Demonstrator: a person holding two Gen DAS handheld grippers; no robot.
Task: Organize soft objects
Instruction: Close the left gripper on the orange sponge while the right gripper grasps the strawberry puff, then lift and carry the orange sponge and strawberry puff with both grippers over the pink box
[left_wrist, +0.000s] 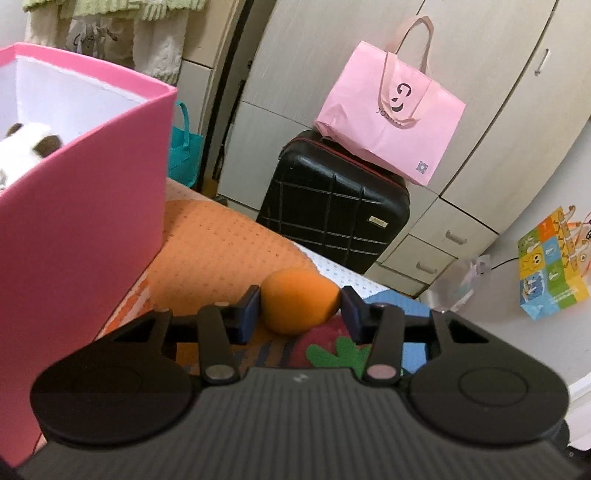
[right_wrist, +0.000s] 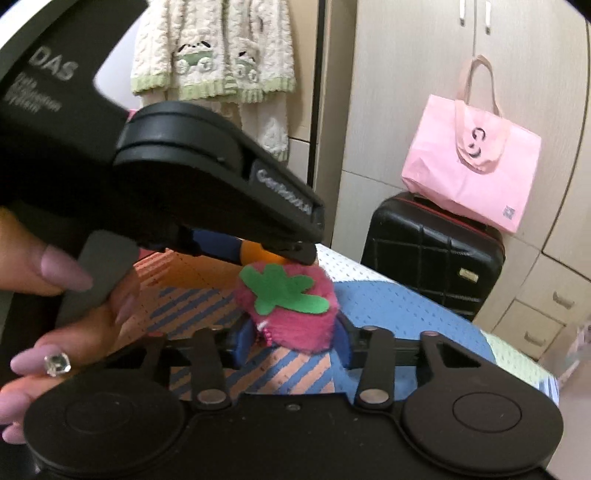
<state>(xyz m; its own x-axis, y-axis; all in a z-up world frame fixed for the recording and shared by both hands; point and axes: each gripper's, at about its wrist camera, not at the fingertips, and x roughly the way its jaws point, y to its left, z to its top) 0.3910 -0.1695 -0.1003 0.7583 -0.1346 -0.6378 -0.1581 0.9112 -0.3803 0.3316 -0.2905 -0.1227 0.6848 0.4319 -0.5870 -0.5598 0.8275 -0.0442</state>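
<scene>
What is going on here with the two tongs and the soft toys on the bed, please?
A person is tidying soft toys with handheld tongs in each hand. The left tongs sit around an orange plush ball on the patterned bedcover, pads at its sides. The right tongs grip a pink plush strawberry with a green felt leaf. Beside the left tongs stands a pink box, already holding a white and brown plush.
</scene>
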